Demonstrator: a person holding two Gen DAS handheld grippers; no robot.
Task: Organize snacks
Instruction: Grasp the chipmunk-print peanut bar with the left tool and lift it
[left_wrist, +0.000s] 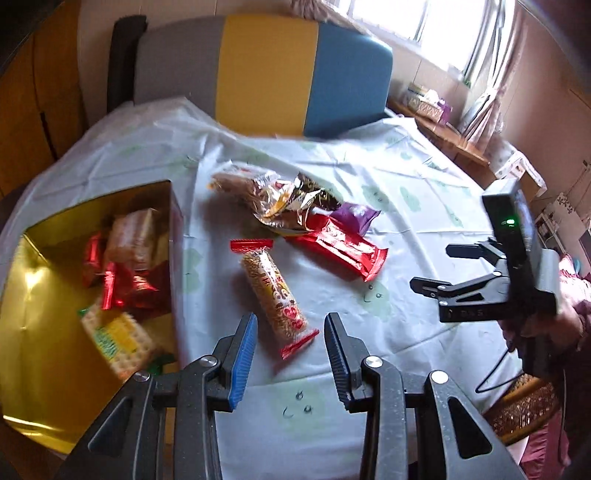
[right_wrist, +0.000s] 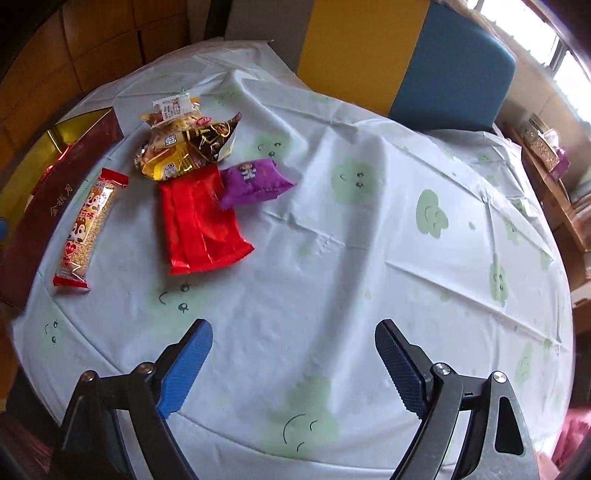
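The long cereal bar in a clear wrapper with red ends (left_wrist: 275, 295) lay on the counter, covered with a white plastic cloth with green prints (right_wrist: 332, 258), just beside the red box with a gold inside (left_wrist: 44, 332). Your left gripper (left_wrist: 290, 354) was released, its jaws spread on either side of the bar's near end without touching it. Behind the bar lay the flat red foil packet (right_wrist: 201, 221), and the small purple pouch (right_wrist: 255, 181) touched its far corner. A pile of gold and brown wrapped snacks (right_wrist: 184, 144) sat further back. Inside the box several snacks already rested, red ones (left_wrist: 122, 280) and a yellow-green biscuit pack (left_wrist: 118, 339). Your right gripper (right_wrist: 293, 365) was also released, above bare cloth, well apart from the snacks.
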